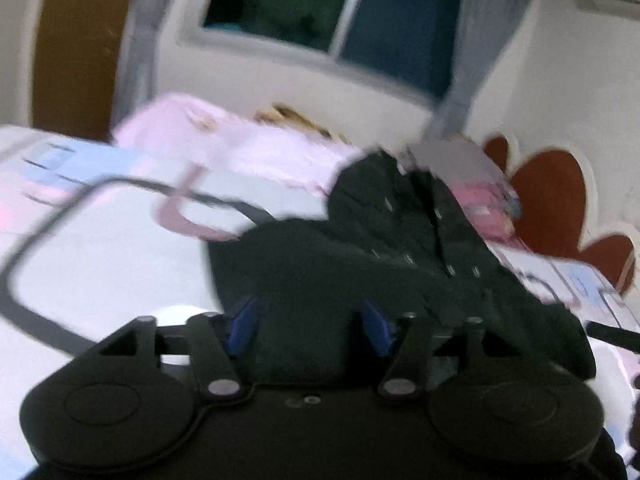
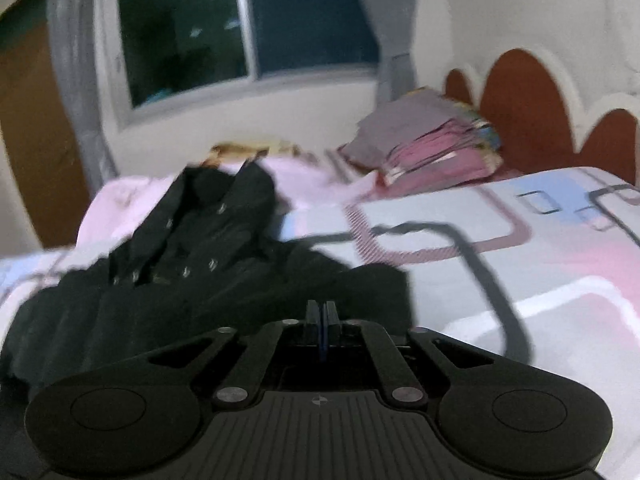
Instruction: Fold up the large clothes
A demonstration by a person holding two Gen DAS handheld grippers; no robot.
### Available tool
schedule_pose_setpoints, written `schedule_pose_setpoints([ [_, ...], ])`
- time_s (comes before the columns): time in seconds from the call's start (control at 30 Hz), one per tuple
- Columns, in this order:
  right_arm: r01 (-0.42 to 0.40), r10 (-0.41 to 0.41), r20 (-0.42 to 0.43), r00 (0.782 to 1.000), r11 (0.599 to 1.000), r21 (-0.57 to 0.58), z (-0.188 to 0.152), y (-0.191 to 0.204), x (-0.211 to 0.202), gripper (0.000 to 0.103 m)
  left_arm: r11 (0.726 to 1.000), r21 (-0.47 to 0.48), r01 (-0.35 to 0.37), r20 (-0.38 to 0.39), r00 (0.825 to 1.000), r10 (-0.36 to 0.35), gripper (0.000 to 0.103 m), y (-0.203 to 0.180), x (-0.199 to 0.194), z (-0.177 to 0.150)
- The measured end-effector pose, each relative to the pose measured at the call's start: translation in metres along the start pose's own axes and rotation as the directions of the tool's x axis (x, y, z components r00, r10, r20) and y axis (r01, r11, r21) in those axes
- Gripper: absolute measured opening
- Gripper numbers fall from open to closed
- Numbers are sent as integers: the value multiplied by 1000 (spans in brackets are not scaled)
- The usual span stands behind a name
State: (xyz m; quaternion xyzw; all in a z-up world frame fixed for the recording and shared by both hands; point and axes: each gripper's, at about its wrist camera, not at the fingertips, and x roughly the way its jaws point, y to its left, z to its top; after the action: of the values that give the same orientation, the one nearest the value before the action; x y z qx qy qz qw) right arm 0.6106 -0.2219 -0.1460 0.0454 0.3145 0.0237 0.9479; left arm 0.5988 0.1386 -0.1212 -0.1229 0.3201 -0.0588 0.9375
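A black button-front garment (image 1: 400,240) lies spread on the patterned bedsheet (image 1: 100,272). It also shows in the right wrist view (image 2: 208,248), stretching away to the left. My left gripper (image 1: 310,320) is open, its blue-padded fingers apart over the garment's near edge. My right gripper (image 2: 322,316) has its jaws pressed together at the garment's near hem. Whether cloth is pinched between them I cannot tell.
A pink fluffy blanket (image 1: 248,148) lies at the far side of the bed. A stack of folded clothes (image 2: 432,144) sits by the red-brown headboard (image 2: 528,108). A window (image 2: 224,28) and grey curtains are behind.
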Motion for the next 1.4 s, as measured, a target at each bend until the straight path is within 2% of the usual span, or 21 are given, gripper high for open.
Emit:
schedule_pose_setpoints([
  [0.07,78,-81,-79,994,996,-40,-9,-2,25,0,998,62,15,-145,989,-6,54,-12,28,-13],
  [0.1,82,-87,-112,990,996,-43,-13,-6,33,0,994,109,3,-169,985,16,54,-16,37,-21],
  [0.2,70,-78,-111,991,995,-69,-10,-9,31,0,994,105,7,-177,984,12,54,-15,33,-21],
  [0.3,19,-19,10,1000,1000,-7,5,-13,7,0,996,85,24,-62,998,-19,54,-18,12,-1],
  [0.33,-8,8,32,999,1000,-2,11,-8,7,5,996,91,18,-42,999,-15,54,-20,15,8],
  [0.37,-35,35,30,999,999,-9,17,1,11,34,995,98,22,-32,999,-19,60,-25,21,17],
  [0.4,-59,59,28,998,998,-22,19,11,16,57,994,106,32,-33,999,-29,67,-32,29,24],
  [0.43,-99,102,49,994,994,-54,22,25,21,75,992,120,39,-40,999,-34,68,-41,40,29],
  [0.5,-176,180,21,983,976,-126,24,54,35,69,985,165,52,-73,997,-40,68,-60,65,30],
  [0.53,-204,203,-22,979,967,-150,23,66,45,42,981,192,42,-86,996,-25,68,-69,75,26],
  [0.57,-220,214,-54,975,962,-160,20,72,56,30,976,217,23,-93,996,-2,68,-75,84,20],
  [0.67,-198,174,-131,976,959,-204,-1,86,87,30,970,242,-15,-120,992,45,70,-76,105,0],
  [0.83,-197,182,-87,979,959,-202,-15,78,94,30,970,242,-15,-101,994,41,72,-69,118,-10],
  [0.97,-190,167,-112,980,953,-234,-2,85,83,30,966,259,-28,-119,991,61,70,-70,106,0],
  [1.03,-170,154,-84,984,957,-235,4,84,64,31,962,270,-32,-100,993,61,67,-79,85,3],
  [1.1,-171,163,-54,985,960,-223,3,79,38,64,957,290,-24,-64,997,44,77,-90,61,-1],
  [1.13,-185,178,-51,983,958,-220,2,75,30,71,959,282,-18,-57,998,36,78,-94,55,-2],
  [1.2,-198,190,-57,980,960,-197,-2,69,18,71,963,270,12,-52,999,2,79,-102,45,-8],
  [1.27,-187,171,-89,981,960,-208,-9,65,18,71,951,311,-6,-70,997,30,78,-110,48,-17],
  [1.37,-43,20,-95,995,966,-254,-23,53,24,71,953,304,-10,-132,990,52,80,-100,59,-31],
  [1.4,-20,-4,-94,996,968,-252,-26,48,25,71,953,303,-8,-138,989,52,80,-96,61,-35],
])
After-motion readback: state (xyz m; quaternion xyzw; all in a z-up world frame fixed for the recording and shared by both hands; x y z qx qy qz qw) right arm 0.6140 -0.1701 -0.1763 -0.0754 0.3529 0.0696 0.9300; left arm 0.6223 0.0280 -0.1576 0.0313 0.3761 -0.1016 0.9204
